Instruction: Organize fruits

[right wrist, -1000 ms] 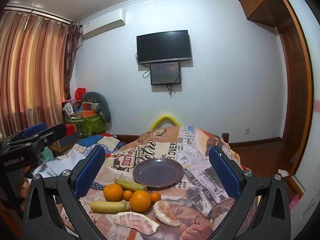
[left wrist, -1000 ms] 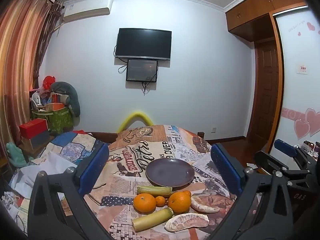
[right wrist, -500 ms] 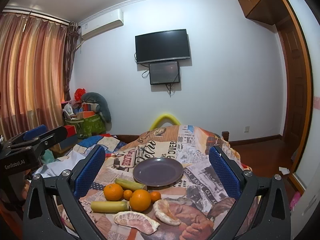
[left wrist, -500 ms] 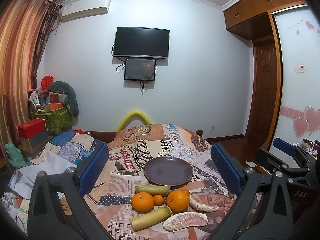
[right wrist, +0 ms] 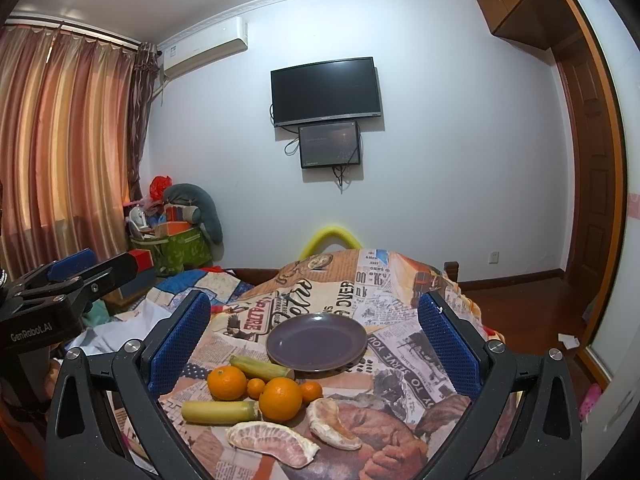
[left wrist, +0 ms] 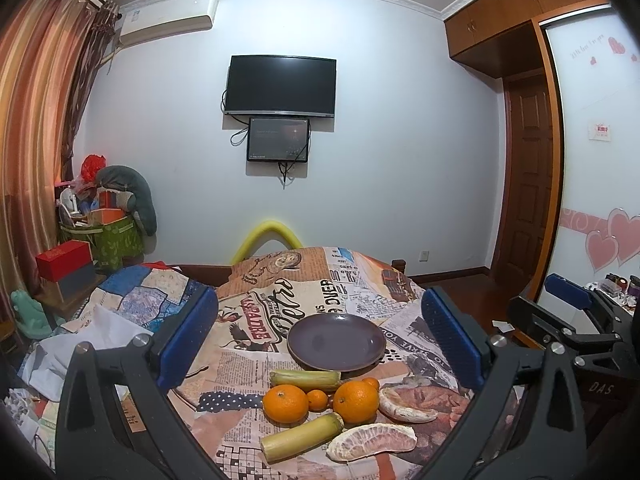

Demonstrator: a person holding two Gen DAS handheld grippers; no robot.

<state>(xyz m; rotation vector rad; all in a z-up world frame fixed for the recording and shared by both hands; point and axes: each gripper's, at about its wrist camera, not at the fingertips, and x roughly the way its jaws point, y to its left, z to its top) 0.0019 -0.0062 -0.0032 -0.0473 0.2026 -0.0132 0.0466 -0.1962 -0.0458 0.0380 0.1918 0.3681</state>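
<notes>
Left hand-held gripper [left wrist: 320,336]: hovering above the near end of the desk, its jaws standing wide apart with nothing between the blue pads [left wrist: 188,336].
Right hand-held gripper [right wrist: 314,344]: hanging level with the other one, jaws likewise spread wide and gripping nothing; it is also showing at the right edge of the left wrist view.
Desk [right wrist: 400,300]: lying under a newspaper-print cloth [left wrist: 280,304] and carrying all the fruit.
Plate [left wrist: 336,341]: sitting bare near the middle of the cloth, dark purple, just behind the fruit.
Oranges: two large oranges, the left orange [left wrist: 285,403] and the right orange [left wrist: 356,401], are resting in front of the plate, with small mandarins [left wrist: 317,399] sitting between and beside them.
Sugarcane pieces: the far cane piece [left wrist: 305,378] is lying just in front of the plate rim, whether touching it I cannot tell; the near cane piece [left wrist: 302,437] is lying close in front of the oranges.
Pomelo segments: the front pomelo segment [left wrist: 372,442] is lying nearest the camera, the side pomelo segment [left wrist: 406,407] sitting beside the right orange.
Background: a television [right wrist: 326,92] is hanging on the wall above a smaller screen [right wrist: 330,145]; curtains [right wrist: 68,152] are hanging at the left.
</notes>
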